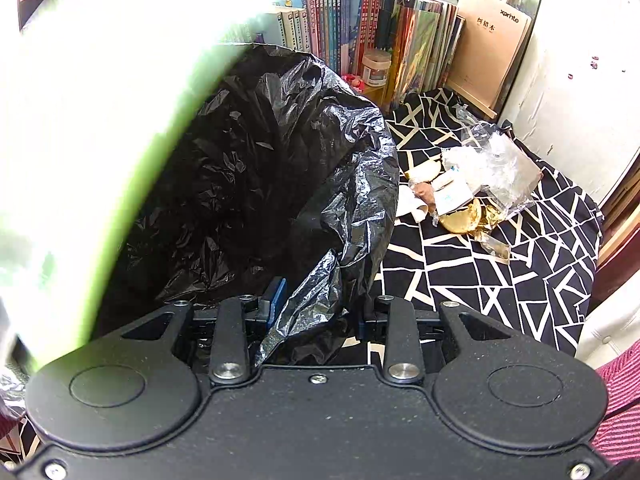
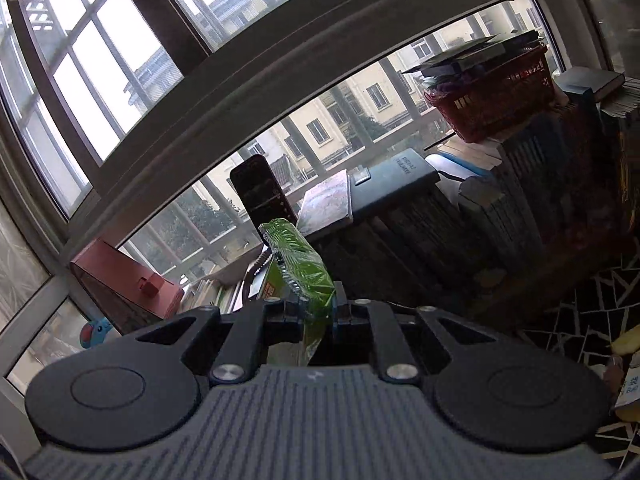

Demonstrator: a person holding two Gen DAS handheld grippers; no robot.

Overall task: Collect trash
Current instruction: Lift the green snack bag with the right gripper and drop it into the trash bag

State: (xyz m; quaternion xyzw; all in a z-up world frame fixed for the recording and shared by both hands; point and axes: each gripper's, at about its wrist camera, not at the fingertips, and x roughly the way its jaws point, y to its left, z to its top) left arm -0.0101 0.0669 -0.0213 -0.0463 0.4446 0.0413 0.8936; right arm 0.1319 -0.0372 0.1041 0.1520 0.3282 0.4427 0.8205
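We hold two grippers over a table draped in a black cloth with white cracked lines, which fills the right half of the left wrist view. The largest thing on it is the black trash bag, standing open at the left with its crinkled rim folded outward; a washed-out white and green blur covers the far left of that view, too close for us to tell what it is. Our left gripper is clamped on the near edge of the bag, the plastic bunched between its blue pads. Behind the bag, at the far edge, a row of upright books leans against the window, with a small white jar in front of them. To the right of the bag, well apart from it, lies a heap of trash: clear plastic wrap, paper scraps and gold foil rounds. In the right wrist view, our right gripper is shut on a green wrapper, which stands up from between the jaws against the window, with a red basket on stacked books at the far right.
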